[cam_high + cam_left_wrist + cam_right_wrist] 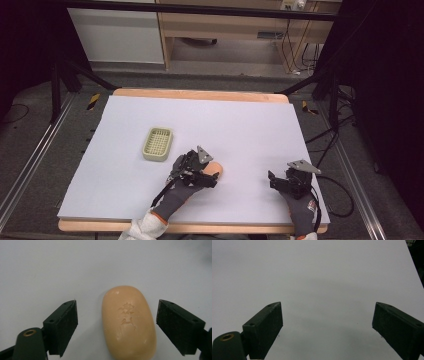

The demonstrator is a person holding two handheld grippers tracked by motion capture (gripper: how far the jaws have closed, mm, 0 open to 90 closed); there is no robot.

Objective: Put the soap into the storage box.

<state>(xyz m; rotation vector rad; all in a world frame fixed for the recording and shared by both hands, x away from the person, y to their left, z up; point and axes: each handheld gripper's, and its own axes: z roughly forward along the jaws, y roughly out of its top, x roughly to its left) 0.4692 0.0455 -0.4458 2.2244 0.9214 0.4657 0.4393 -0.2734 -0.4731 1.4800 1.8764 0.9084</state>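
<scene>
Dark gloves, pale cuffs, black two-jaw tools

You wear dark grey gloves; your left sleeve ends in a white cuff with an orange band, and red marks show on the right glove's wrist. Your left tool (pixel 192 167) and right tool (pixel 292 180) are black, each topped by a grey three-cornered plate, with a black cable trailing off the right one. Up close, each jaw is a flat black block with small screw holes, and a brass-ringed hole sits by the left jaw.

High view overhead, gripper views close, sharing the table (pixel 240 125)
</scene>
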